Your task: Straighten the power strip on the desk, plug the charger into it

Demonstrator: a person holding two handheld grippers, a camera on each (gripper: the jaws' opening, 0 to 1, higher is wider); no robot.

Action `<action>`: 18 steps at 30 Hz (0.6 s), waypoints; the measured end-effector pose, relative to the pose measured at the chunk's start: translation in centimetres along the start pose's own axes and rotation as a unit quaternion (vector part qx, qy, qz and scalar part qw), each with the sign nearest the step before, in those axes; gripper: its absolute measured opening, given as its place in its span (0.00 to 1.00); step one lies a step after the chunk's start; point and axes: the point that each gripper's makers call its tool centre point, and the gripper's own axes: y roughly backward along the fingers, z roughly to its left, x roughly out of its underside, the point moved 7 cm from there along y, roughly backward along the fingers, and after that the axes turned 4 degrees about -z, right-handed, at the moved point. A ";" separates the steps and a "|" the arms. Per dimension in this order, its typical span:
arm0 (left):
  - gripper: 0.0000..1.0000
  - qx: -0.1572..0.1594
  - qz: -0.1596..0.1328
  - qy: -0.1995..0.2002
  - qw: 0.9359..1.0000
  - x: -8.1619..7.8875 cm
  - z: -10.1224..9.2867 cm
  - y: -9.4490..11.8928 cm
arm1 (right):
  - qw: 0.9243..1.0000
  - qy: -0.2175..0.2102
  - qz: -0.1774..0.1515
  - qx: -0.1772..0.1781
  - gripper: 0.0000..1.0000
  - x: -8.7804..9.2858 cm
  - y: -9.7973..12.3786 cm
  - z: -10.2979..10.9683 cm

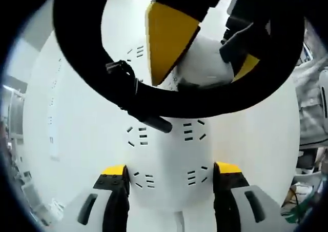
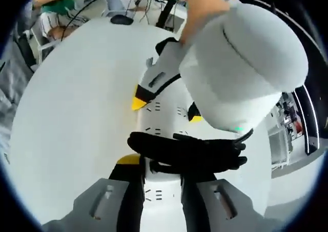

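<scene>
I'm clamping my left claw (image 1: pixel 170 178) around the power strip (image 1: pixel 169 155) to steady it, while my right claw (image 2: pixel 161 183), straddling it nearer the black cable (image 2: pixel 187 152), seems closed on it too, squaring it up.

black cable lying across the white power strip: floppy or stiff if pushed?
The thick black cable holds a broad, smooth arc in the left gripper view, so it is probably springy rather than limp. In the right gripper view it lies bunched across the long white plastic power strip; a push would likely shift the bundle as one.
</scene>
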 end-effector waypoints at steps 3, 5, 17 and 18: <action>0.66 0.001 -0.007 0.002 1.000 0.1 0.0 0.0 | 1.000 -0.011 -0.005 -0.001 0.24 0.1 0.0 -0.1; 0.66 0.000 -0.009 0.003 1.000 0.1 0.0 0.0 | 1.000 -0.015 -0.005 0.001 0.24 0.1 0.0 -0.1; 0.68 -0.001 0.019 0.004 1.000 -0.1 0.0 -0.1 | 0.999 0.025 -0.013 0.016 0.27 0.3 -0.1 0.2; 0.68 -0.001 0.017 0.003 1.000 0.0 -0.1 -0.1 | 0.999 0.024 -0.018 0.015 0.27 0.3 -0.1 0.1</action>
